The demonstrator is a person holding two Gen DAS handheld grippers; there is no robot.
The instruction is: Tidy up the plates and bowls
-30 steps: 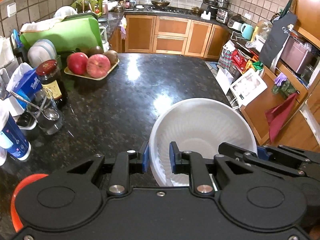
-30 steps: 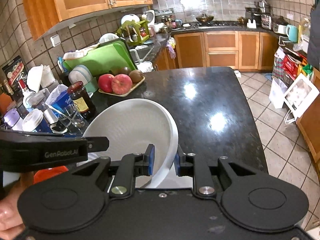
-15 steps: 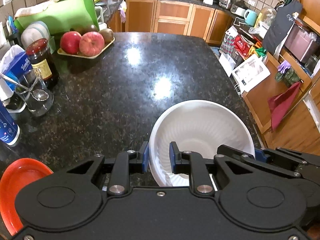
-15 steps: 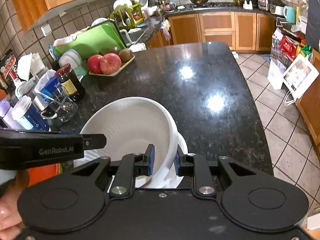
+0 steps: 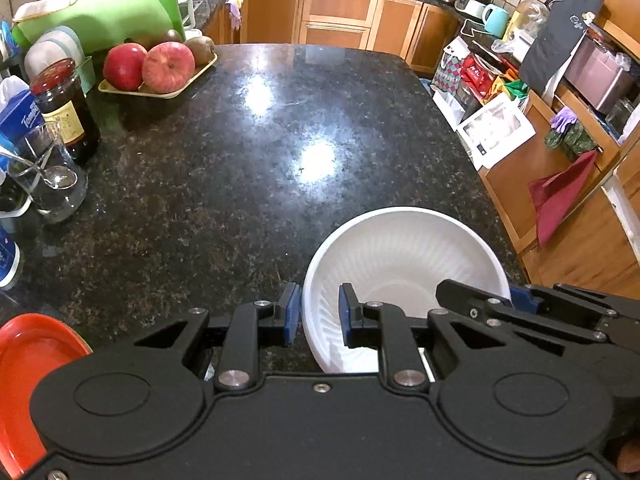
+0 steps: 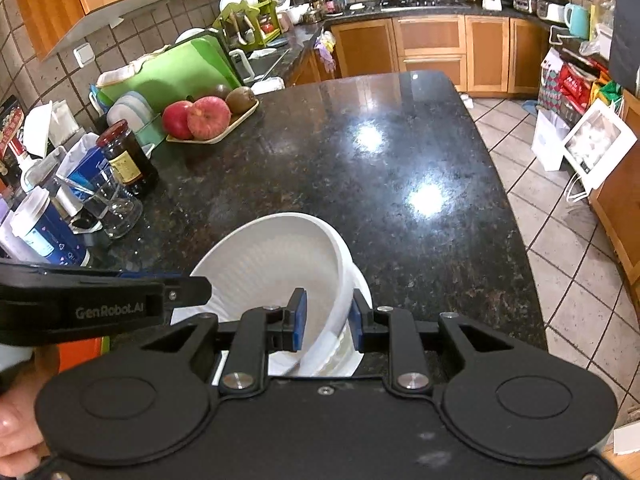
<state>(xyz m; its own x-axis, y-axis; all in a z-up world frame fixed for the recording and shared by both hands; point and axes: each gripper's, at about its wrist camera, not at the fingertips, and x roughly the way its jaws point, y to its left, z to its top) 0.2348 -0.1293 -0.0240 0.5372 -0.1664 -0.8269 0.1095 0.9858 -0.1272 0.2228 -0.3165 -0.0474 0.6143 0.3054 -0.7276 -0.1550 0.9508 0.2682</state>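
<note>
White bowl [image 5: 404, 256] carried lower toward the countertop [image 5: 248, 168], orange plate [image 5: 28, 380] now showing at left.

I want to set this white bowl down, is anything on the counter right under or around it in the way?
Nothing visible blocks it. The white bowl sits over bare dark counter; the orange plate and glass jar are well off to the left.

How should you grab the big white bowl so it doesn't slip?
Pinch the white bowl by its thin rim, one finger inside and one outside, coming from the near edge. Its wall is too wide to span. Both the left gripper and right gripper straddle the rim that way.
</note>
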